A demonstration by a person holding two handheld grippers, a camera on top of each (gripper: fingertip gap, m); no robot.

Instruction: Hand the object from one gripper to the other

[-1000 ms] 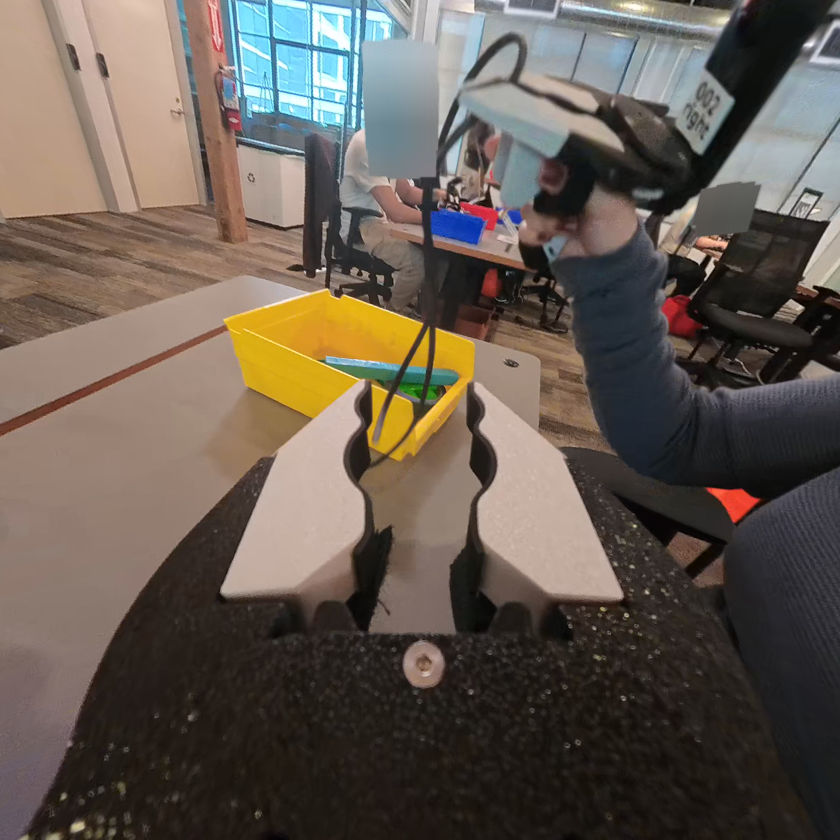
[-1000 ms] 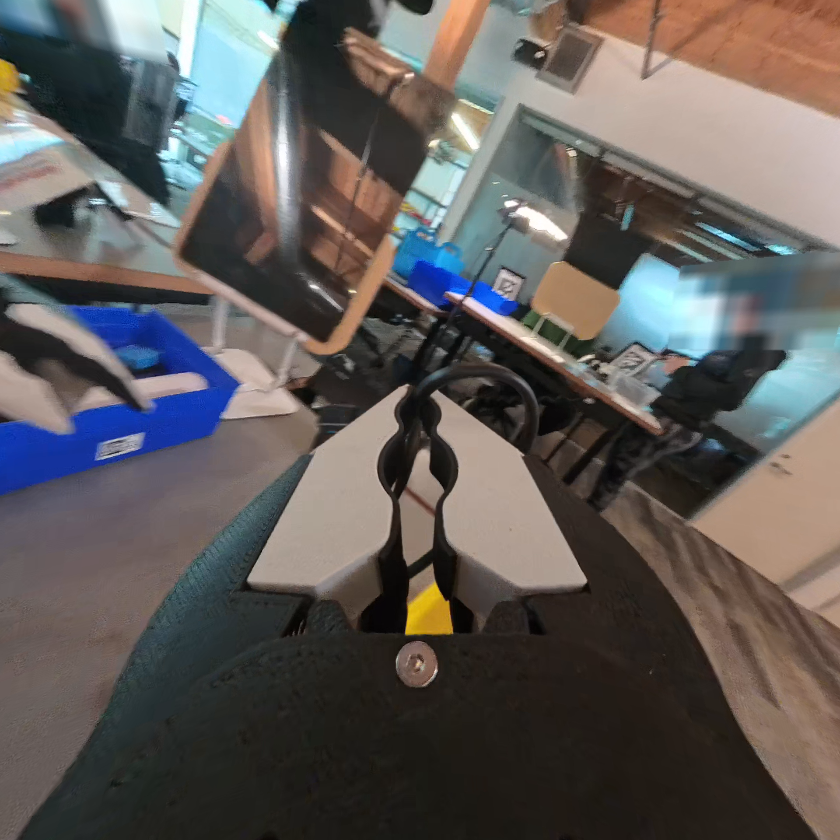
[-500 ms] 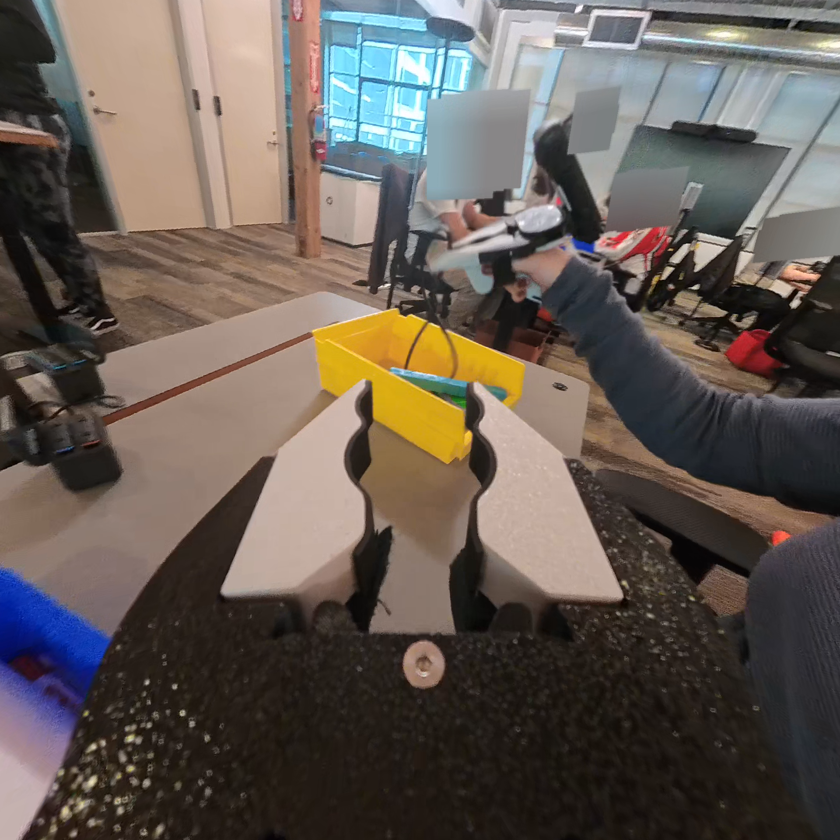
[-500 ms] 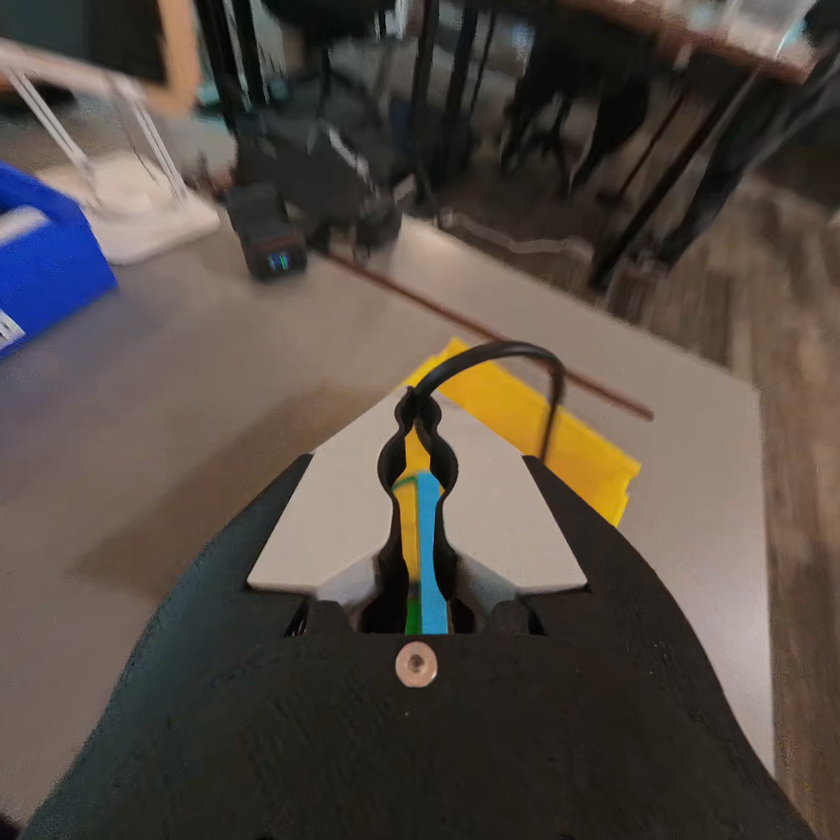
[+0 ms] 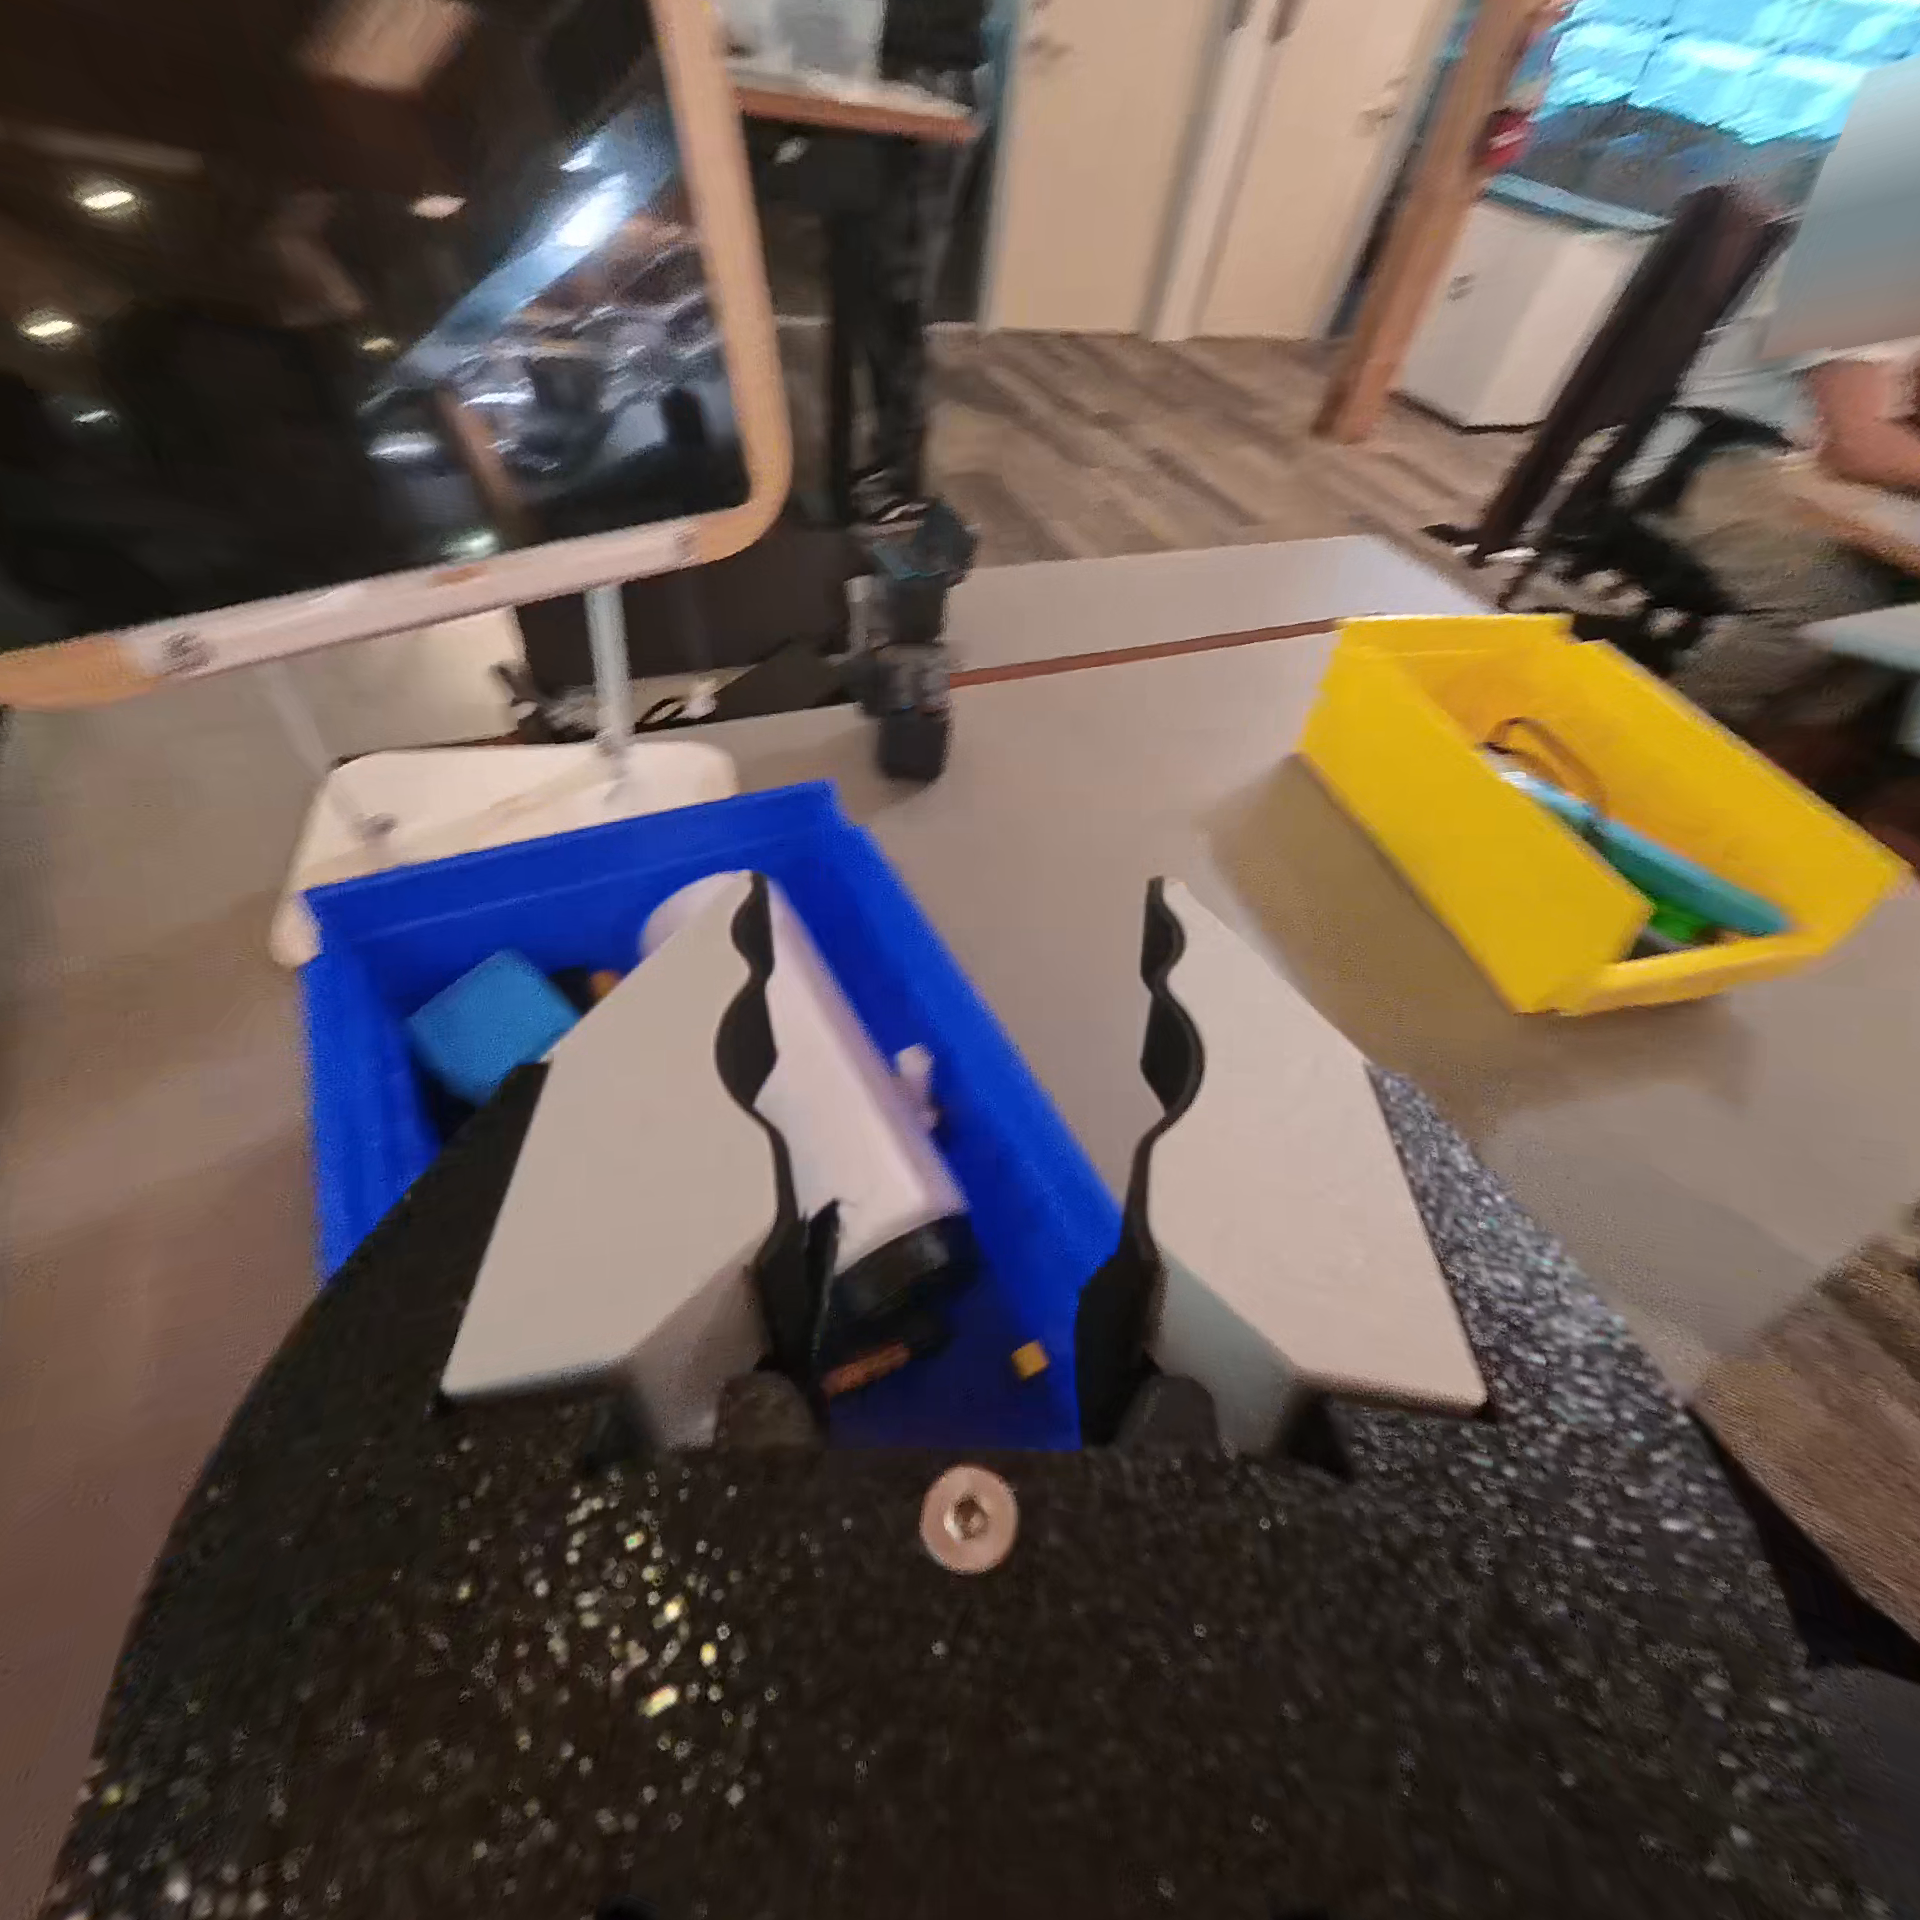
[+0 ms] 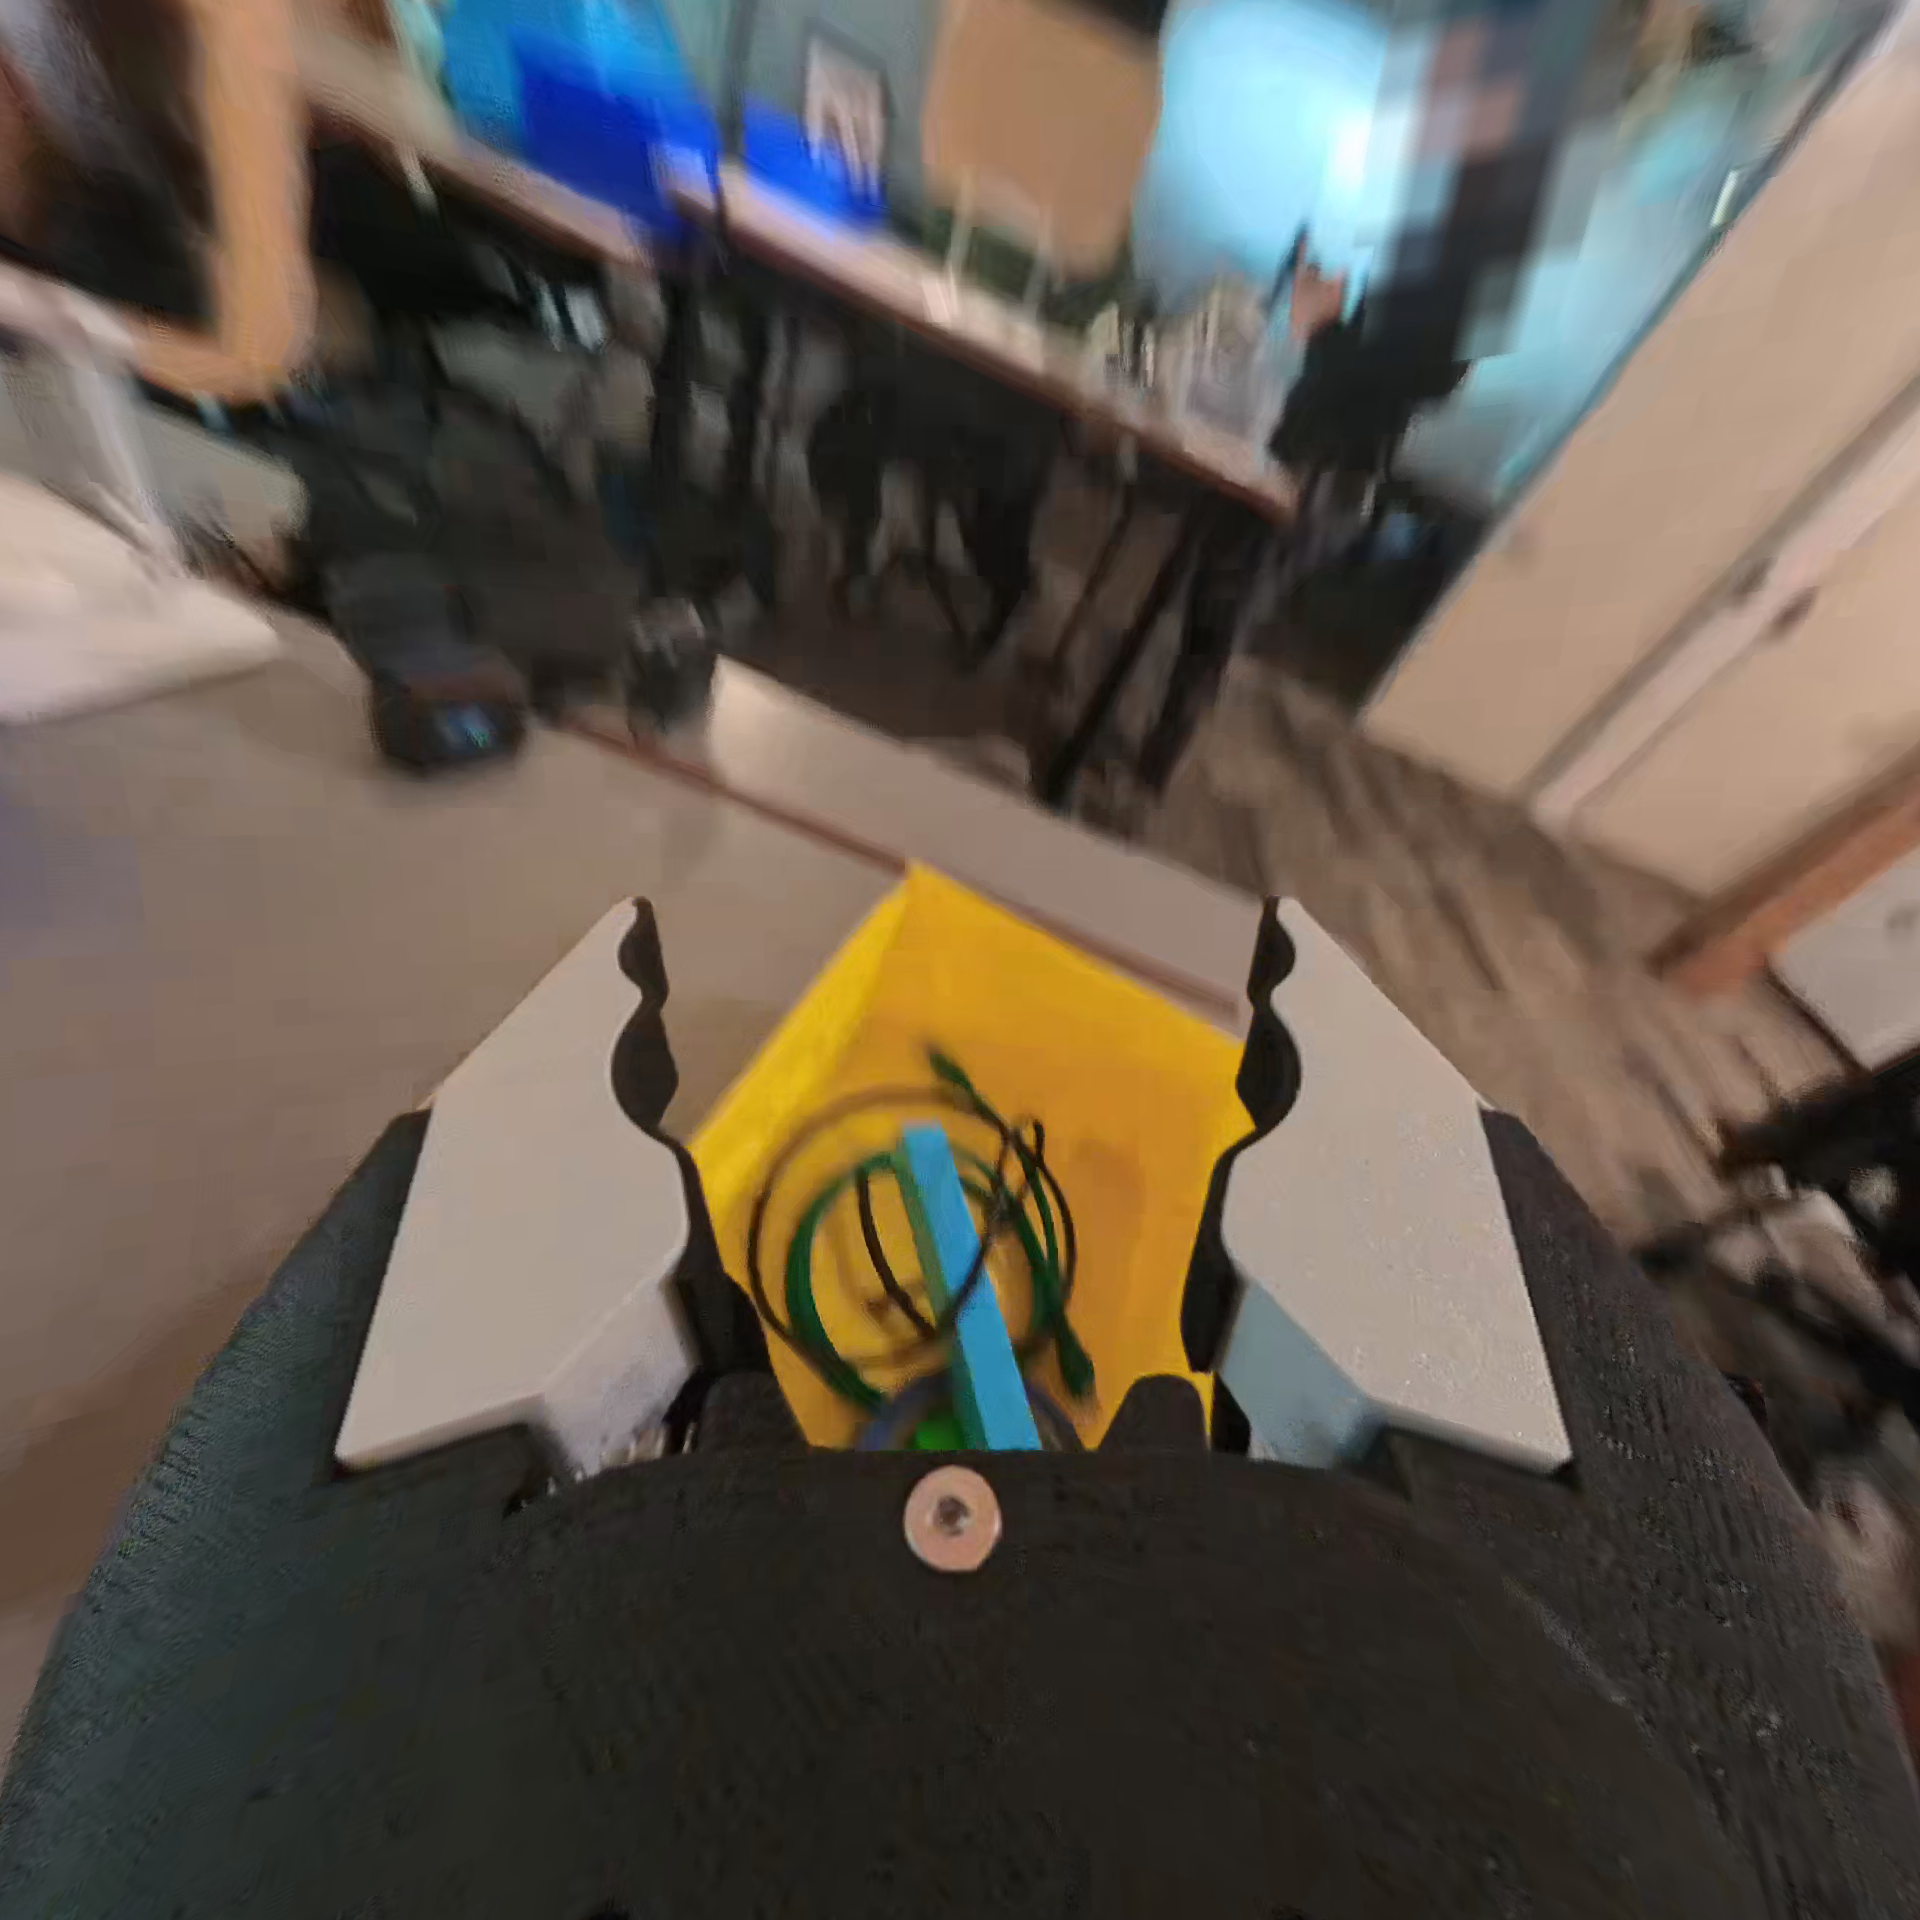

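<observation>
A black cable [image 6: 831,1236] lies coiled in a yellow bin [image 6: 1049,1018], directly below the right gripper [image 6: 951,1039], whose jaws are spread wide and hold nothing. The coil rests among green cables [image 6: 1039,1236] with a light blue bar [image 6: 966,1299] lying across them. The left gripper [image 5: 951,997], also spread wide and empty, hovers over a blue bin [image 5: 582,904] on the left of the grey table [image 5: 1091,810]; that bin holds a white cylinder [image 5: 852,1091] and a blue block [image 5: 488,1018]. In the left wrist view the yellow bin [image 5: 1455,862] sits far right, well apart from the blue one.
</observation>
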